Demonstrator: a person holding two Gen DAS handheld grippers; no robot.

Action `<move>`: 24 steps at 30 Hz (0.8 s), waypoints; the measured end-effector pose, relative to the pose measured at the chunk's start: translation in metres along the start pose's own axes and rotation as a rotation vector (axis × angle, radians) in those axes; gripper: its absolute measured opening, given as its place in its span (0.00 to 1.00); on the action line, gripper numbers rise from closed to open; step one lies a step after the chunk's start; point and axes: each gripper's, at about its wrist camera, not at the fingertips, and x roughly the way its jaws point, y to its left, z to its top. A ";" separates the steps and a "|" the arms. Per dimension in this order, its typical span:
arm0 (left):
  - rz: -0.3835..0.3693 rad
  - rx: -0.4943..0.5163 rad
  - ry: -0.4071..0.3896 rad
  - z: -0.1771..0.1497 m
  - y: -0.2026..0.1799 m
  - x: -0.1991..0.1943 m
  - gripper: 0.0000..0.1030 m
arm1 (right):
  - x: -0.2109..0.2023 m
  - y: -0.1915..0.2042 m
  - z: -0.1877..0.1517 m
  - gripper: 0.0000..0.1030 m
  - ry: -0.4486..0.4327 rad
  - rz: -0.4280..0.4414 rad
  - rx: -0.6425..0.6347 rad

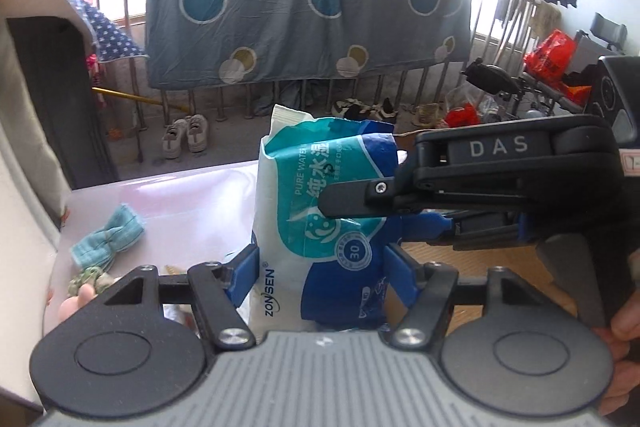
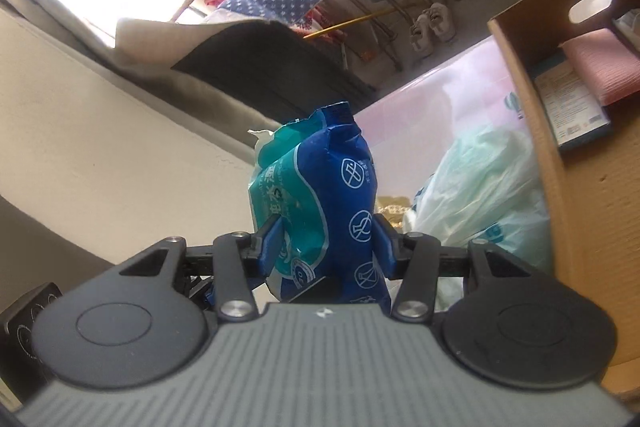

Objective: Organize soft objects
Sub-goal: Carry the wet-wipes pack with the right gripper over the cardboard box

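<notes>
The pack of wet wipes [image 1: 320,223], white, teal and blue, stands upright between both grippers, lifted above the pale pink surface [image 1: 192,203]. The left gripper [image 1: 320,271] holds it low down, its blue pads pressed on either side of the pack. The right gripper [image 1: 360,205] comes in from the right in the left wrist view, its black finger lying across the pack's printed face. In the right wrist view the right gripper [image 2: 326,247] clamps the same pack of wet wipes [image 2: 320,195] between its blue pads, the pack's crimped top pointing up and away.

On the surface, to the left of the pack, lies a light blue cloth bow [image 1: 108,239], with a small greenish soft toy [image 1: 90,281] just beside it. A cardboard box [image 2: 560,155] stands to the right in the right wrist view, with a pale green plastic bag [image 2: 480,195] leaning against its wall. A blue quilt with circles [image 1: 304,15] hangs on a railing behind.
</notes>
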 end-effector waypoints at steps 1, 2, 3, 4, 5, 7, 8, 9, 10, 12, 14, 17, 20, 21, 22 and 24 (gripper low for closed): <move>-0.023 0.010 0.009 0.007 -0.012 0.010 0.66 | -0.011 -0.011 0.008 0.45 -0.017 -0.013 0.013; -0.044 0.018 0.018 0.014 -0.023 0.021 0.66 | -0.021 -0.023 0.017 0.46 -0.032 -0.024 0.024; -0.062 0.025 0.026 0.020 -0.033 0.030 0.66 | -0.029 -0.031 0.023 0.46 -0.043 -0.032 0.034; -0.074 0.030 0.033 0.024 -0.041 0.037 0.66 | -0.038 -0.043 0.031 0.46 -0.053 -0.043 0.046; -0.092 0.037 0.049 0.029 -0.053 0.048 0.66 | -0.046 -0.054 0.040 0.46 -0.057 -0.055 0.052; -0.119 0.045 0.080 0.036 -0.070 0.068 0.66 | -0.058 -0.075 0.053 0.46 -0.061 -0.073 0.070; -0.126 0.050 0.101 0.038 -0.078 0.079 0.67 | -0.061 -0.090 0.060 0.46 -0.052 -0.084 0.077; -0.133 0.056 0.117 0.039 -0.084 0.088 0.67 | -0.063 -0.102 0.066 0.46 -0.041 -0.089 0.084; -0.139 0.063 0.131 0.039 -0.089 0.096 0.67 | -0.064 -0.114 0.072 0.46 -0.034 -0.090 0.098; -0.157 0.077 0.170 0.036 -0.095 0.113 0.66 | -0.059 -0.141 0.081 0.46 -0.001 -0.086 0.117; -0.183 0.070 0.218 0.029 -0.093 0.126 0.65 | -0.049 -0.165 0.086 0.46 0.048 -0.074 0.152; -0.171 0.066 0.245 0.019 -0.081 0.137 0.64 | -0.024 -0.196 0.087 0.46 0.120 -0.069 0.180; -0.149 0.045 0.259 0.016 -0.067 0.141 0.64 | 0.002 -0.228 0.080 0.46 0.161 -0.130 0.232; -0.147 0.035 0.261 0.017 -0.061 0.141 0.64 | 0.007 -0.236 0.078 0.46 0.172 -0.147 0.245; -0.147 0.029 0.259 0.017 -0.058 0.141 0.64 | 0.011 -0.242 0.076 0.46 0.170 -0.164 0.256; -0.148 0.020 0.247 0.019 -0.049 0.137 0.64 | 0.016 -0.249 0.073 0.46 0.164 -0.186 0.263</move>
